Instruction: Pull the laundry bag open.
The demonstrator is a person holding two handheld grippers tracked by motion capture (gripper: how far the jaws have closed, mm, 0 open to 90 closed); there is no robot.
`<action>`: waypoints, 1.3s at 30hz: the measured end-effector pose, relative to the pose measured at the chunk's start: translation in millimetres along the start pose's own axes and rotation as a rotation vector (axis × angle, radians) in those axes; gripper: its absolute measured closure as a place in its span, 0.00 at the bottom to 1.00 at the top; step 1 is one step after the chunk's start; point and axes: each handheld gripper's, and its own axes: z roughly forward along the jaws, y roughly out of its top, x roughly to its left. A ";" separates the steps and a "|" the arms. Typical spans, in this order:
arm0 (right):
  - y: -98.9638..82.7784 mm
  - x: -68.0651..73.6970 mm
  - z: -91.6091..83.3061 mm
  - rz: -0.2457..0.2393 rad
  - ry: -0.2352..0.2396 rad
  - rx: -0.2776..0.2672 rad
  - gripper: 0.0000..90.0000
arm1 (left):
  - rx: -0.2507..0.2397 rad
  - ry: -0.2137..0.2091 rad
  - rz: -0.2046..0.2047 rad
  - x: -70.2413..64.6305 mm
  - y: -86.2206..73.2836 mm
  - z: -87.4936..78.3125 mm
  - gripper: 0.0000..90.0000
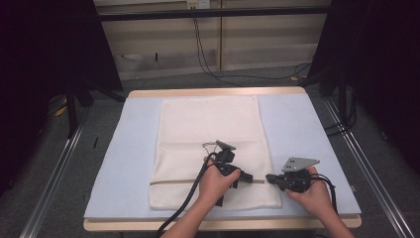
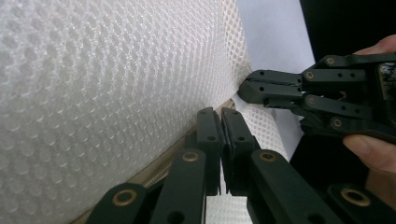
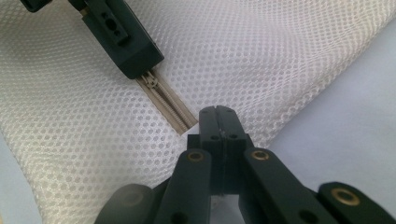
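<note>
The left hand-held gripper [image 1: 246, 177] is clenched on the zipper [image 3: 164, 101] of the white mesh laundry bag [image 1: 210, 129]. The right hand-held gripper [image 1: 271, 178] pinches the bag's edge beside the zipper's end.

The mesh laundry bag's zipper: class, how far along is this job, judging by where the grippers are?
Looks done: the mesh laundry bag lies flat on the table, and the left gripper is at the zipper pull, nearly at the zipper end. In hand: the right gripper is shut on the bag's mesh beside that end, holding it. Left: probably only the short visible stretch.
</note>
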 end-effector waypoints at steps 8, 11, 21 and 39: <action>0.0 0.3 0.0 0.003 -0.001 0.000 1.00 | 0.006 -0.001 -0.004 2.5 -0.1 -3.3 0.97; 0.0 0.1 0.0 0.004 0.000 0.000 1.00 | 0.009 -0.001 0.002 3.4 0.0 -4.4 0.97; 0.1 0.2 0.0 0.005 0.001 0.001 1.00 | 0.005 0.006 -0.004 3.4 -1.1 -4.7 0.97; 0.5 0.5 0.0 0.008 -0.001 0.003 1.00 | 0.012 0.010 -0.001 4.3 -3.2 -9.6 0.97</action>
